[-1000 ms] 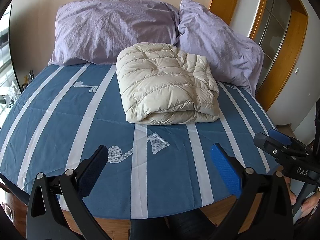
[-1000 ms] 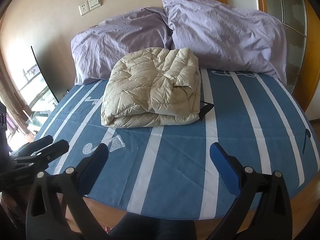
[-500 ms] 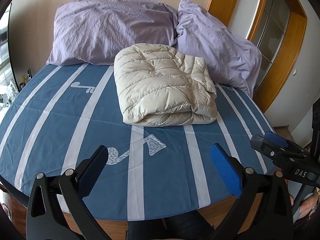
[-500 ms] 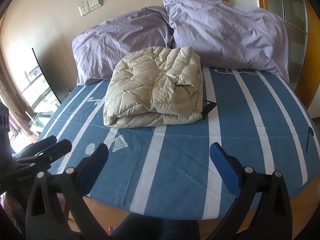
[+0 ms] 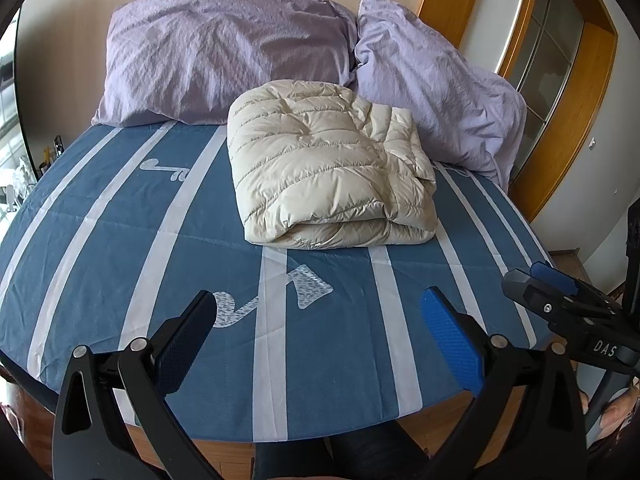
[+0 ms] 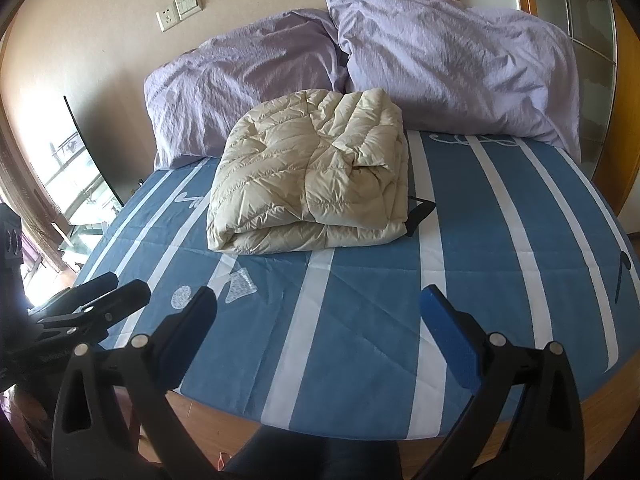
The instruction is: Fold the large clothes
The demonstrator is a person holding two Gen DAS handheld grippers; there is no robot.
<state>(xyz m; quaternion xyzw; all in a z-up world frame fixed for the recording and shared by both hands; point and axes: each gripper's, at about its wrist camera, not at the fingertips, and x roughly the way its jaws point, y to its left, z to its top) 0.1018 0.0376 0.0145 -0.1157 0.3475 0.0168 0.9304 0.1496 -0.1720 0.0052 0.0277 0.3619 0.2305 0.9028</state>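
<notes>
A cream puffer jacket point(image 5: 328, 168) lies folded into a thick bundle on the blue striped bed sheet point(image 5: 120, 248), just in front of the pillows. It also shows in the right wrist view point(image 6: 308, 176), with a black strap sticking out at its right edge. My left gripper point(image 5: 320, 340) is open and empty over the bed's near edge, well short of the jacket. My right gripper point(image 6: 320, 336) is open and empty, also near the foot of the bed. Each gripper shows at the side of the other's view.
Two lilac pillows point(image 5: 224, 52) point(image 5: 436, 92) lean against the wall behind the jacket. A wooden door frame point(image 5: 560, 120) stands to the right of the bed. A window point(image 6: 68, 184) and a wall socket point(image 6: 178, 8) are on the left side.
Both grippers have drifted slightly, so the jacket sits a little differently in each view. The jacket itself has not moved and both grippers stay open.
</notes>
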